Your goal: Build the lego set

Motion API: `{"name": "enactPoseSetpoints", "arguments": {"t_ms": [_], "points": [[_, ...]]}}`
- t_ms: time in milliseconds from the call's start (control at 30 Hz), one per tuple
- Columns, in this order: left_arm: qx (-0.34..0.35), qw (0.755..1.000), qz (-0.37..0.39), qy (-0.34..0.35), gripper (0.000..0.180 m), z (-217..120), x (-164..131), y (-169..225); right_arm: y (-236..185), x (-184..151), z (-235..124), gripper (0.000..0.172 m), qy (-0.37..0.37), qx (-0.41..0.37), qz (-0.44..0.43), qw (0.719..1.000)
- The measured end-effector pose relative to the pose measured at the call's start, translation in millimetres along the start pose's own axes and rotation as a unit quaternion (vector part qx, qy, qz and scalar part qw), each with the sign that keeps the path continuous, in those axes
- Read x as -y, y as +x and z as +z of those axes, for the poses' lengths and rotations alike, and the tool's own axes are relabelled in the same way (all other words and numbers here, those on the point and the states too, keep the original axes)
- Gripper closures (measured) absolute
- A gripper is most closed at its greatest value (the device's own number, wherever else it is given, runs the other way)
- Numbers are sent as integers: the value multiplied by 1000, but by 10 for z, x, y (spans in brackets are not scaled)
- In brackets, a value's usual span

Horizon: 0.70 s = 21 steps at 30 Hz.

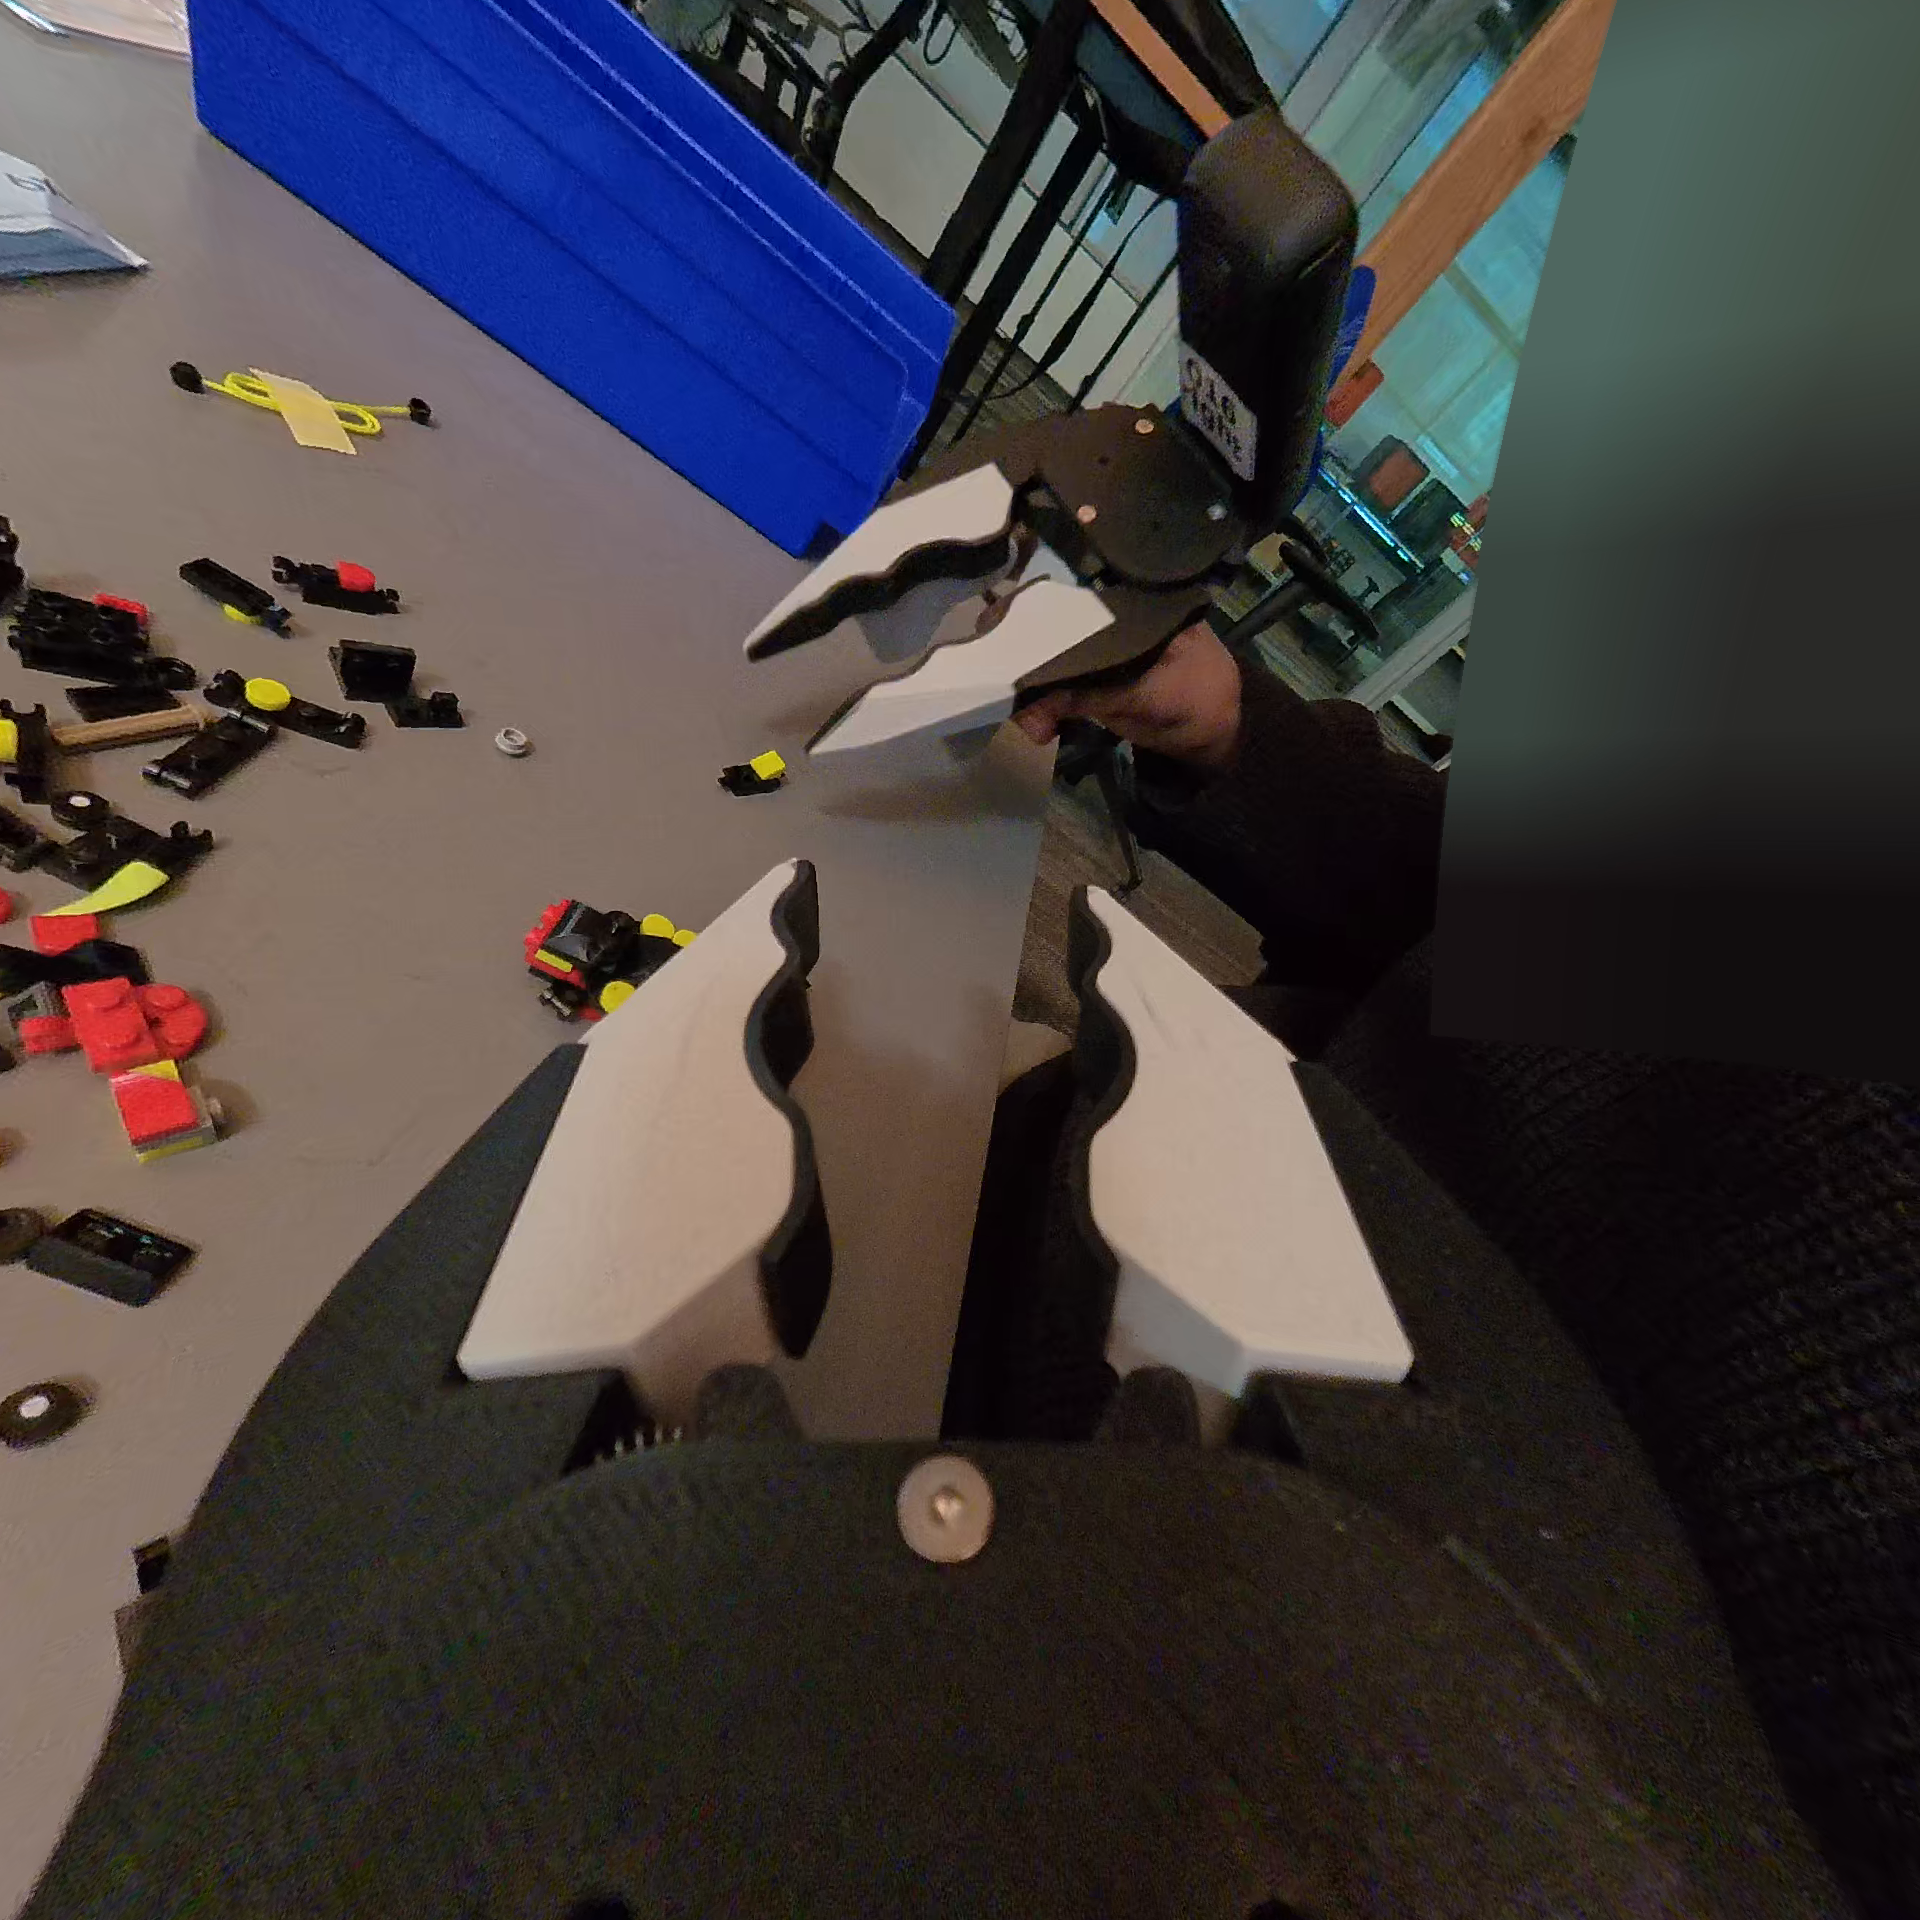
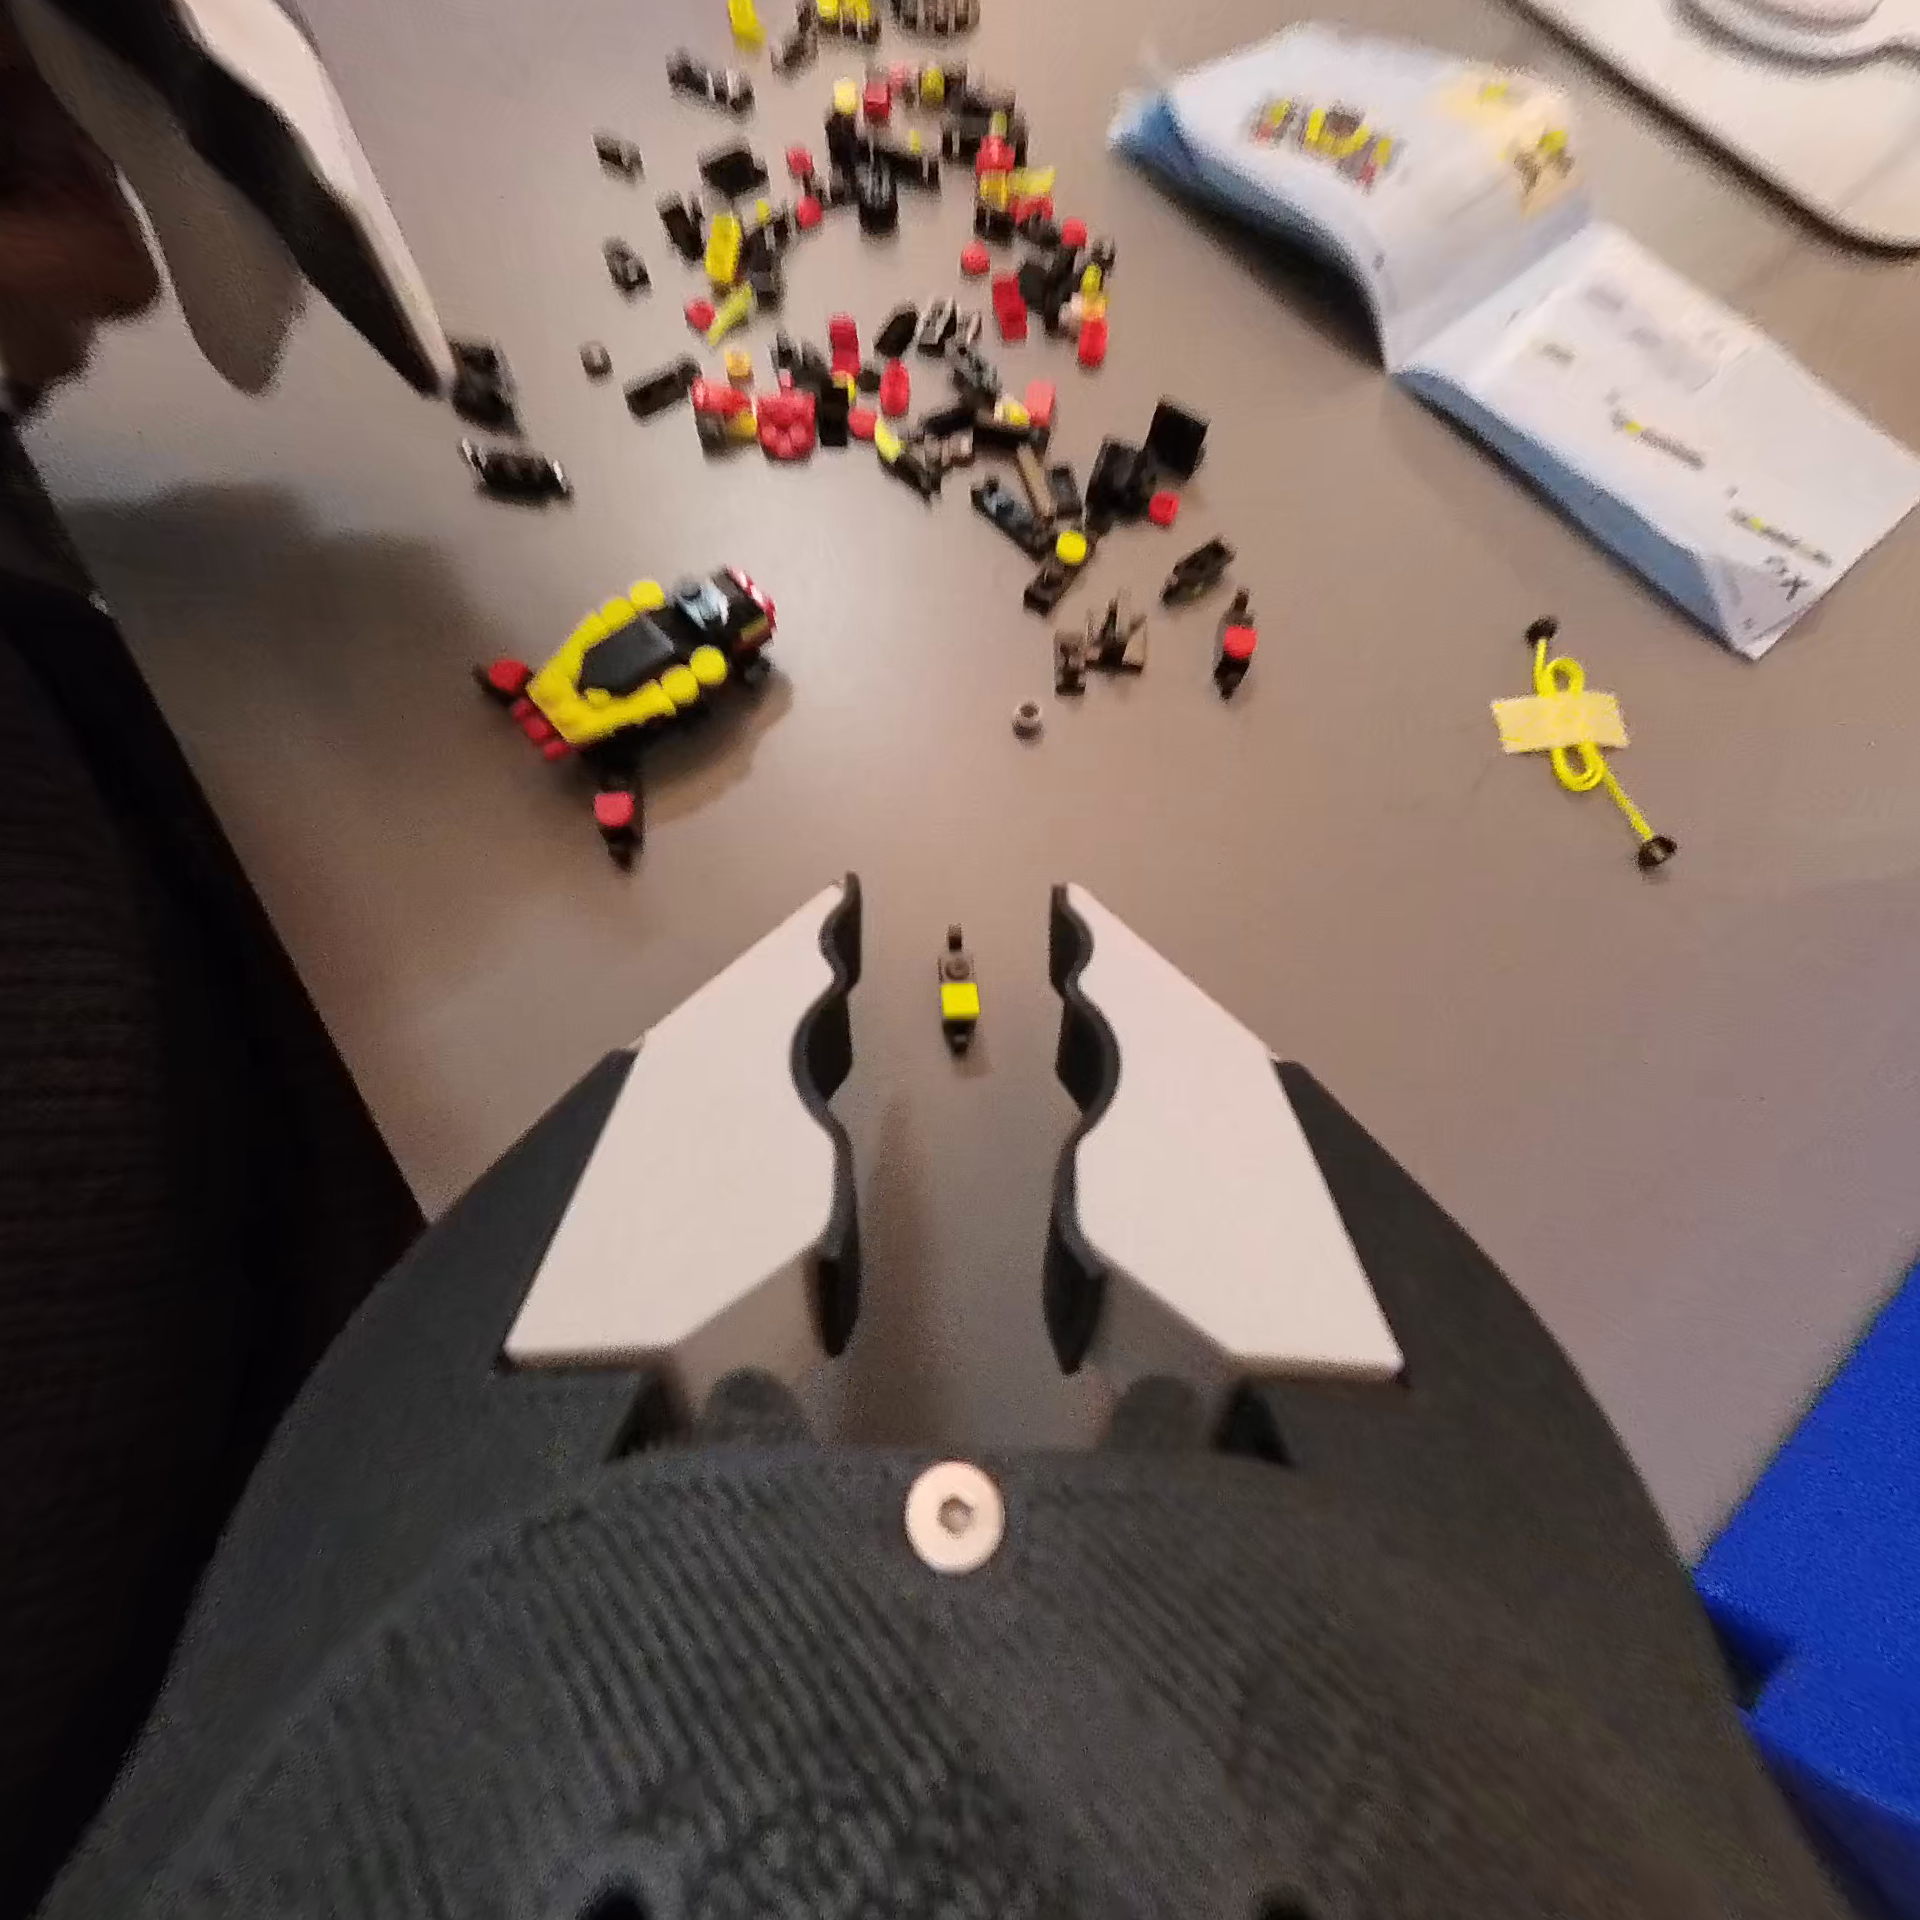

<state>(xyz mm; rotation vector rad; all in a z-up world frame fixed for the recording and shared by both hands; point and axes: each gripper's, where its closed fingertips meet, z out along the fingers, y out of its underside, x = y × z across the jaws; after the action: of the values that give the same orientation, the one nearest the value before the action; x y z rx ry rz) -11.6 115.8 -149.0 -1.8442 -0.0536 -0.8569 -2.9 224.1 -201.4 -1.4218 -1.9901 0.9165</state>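
1. Here, at nine o'clock on the grey table (image 1: 436,540), we see a heap of loose black, red and yellow toy bricks (image 1: 114,790).
2. Toward the centre, a small red, black and yellow brick-built vehicle (image 1: 592,956) sits just beside our left gripper (image 1: 940,904), whose jaws stand apart on nothing over the table edge.
3. At one o'clock, the right gripper (image 2: 954,904) hangs spread, pads clear of a tiny black piece with a yellow tile (image 2: 958,992) lying on the table between them.
4. Beyond it stands a long blue plastic bin (image 1: 582,249).
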Motion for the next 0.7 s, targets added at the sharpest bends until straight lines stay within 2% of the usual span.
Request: {"name": "enactPoseSetpoints", "arguments": {"t_ms": [200, 500, 600, 700], "points": [[3, 1000, 1, -4, 135, 11, -13, -21, -34, 224, -102, 128, 75, 24, 35, 996], [14, 1000, 19, -3, 140, -5, 5, -48, -68, 173, -34, 132, 56, 17, 13, 998], [85, 994, 61, 24, 144, -199, 183, -283, -99, 174, -9, 133, 56, 24, 17, 998], [202, 975, 71, 64, 146, -630, 428, -735, -112, 189, -6, 134, 59, 24, 18, 998]]}}
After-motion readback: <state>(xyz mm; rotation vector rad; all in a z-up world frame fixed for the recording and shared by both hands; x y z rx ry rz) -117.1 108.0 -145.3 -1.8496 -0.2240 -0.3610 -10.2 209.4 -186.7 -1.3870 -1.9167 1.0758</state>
